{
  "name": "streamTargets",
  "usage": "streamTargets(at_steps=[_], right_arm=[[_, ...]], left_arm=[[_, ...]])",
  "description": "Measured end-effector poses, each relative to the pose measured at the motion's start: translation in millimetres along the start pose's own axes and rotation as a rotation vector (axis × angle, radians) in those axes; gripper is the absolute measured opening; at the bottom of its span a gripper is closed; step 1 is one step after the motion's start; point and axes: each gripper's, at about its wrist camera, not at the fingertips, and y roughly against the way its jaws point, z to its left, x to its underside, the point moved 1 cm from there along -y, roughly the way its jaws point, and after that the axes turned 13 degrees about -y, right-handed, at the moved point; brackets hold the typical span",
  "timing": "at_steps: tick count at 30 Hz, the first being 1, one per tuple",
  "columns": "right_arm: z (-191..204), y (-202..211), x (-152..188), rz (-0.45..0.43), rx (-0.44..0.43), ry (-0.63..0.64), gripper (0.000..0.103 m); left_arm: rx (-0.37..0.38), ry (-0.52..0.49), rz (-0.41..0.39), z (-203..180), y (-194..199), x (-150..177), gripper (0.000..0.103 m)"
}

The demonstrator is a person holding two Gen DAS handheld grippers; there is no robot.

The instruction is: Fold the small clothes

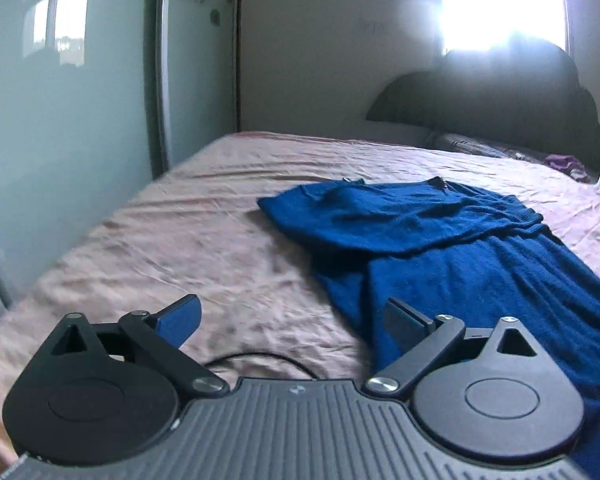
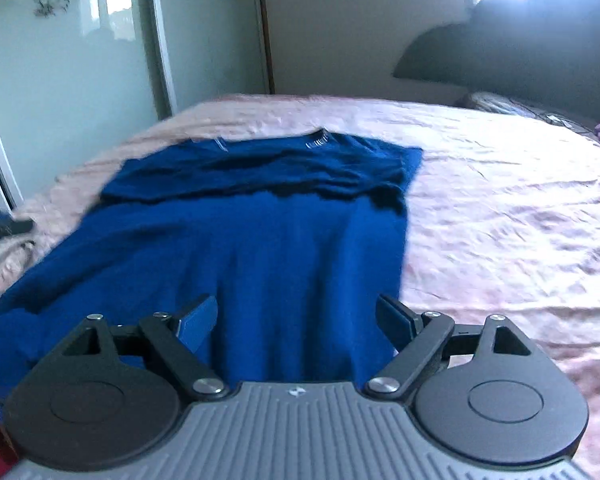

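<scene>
Lying on bed [image 2: 500, 200], blue sweater [image 2: 260, 248], sleeves folded

Bedroom in a home. A wide bed [image 1: 228, 208] fills most of the room, spread with a crumpled pink sheet [image 2: 500, 200]. A dark scalloped headboard [image 1: 512, 92] stands against the far wall, with pillows [image 1: 472, 146] at its foot. A bright window [image 1: 500, 4] above it lets in daylight. Along the left side run frosted sliding wardrobe doors [image 1: 68, 112] with pale frames and small flower decals [image 2: 52, 3]. A blue knit garment [image 2: 260, 240] lies on the bed; a purple cloth [image 1: 566, 162] is near the pillows.
</scene>
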Motion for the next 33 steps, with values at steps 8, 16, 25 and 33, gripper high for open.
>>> streamTargets(at_steps=[8,16,25,33], right_arm=[[-7.2,15.8,17.4,0.021,-0.042,-0.035,0.087],[-25.6,45.4,18.5,0.066,-0.098,-0.109,0.087],[-32.4,60.7,40.8,0.133,-0.065,-0.088,0.087],[-47.1,68.7,59.4,0.216,-0.12,-0.126,0.087]], left_arm=[[0.263,-0.039,0.125,-13.9,44.0,-4.2,0.1],[0.331,0.076,0.299,-40.4,42.3,13.9,0.1],[0.265,0.023,0.379,-65.7,35.6,27.0,0.1],[0.289,0.022,0.392,-74.5,32.9,37.3,0.102]])
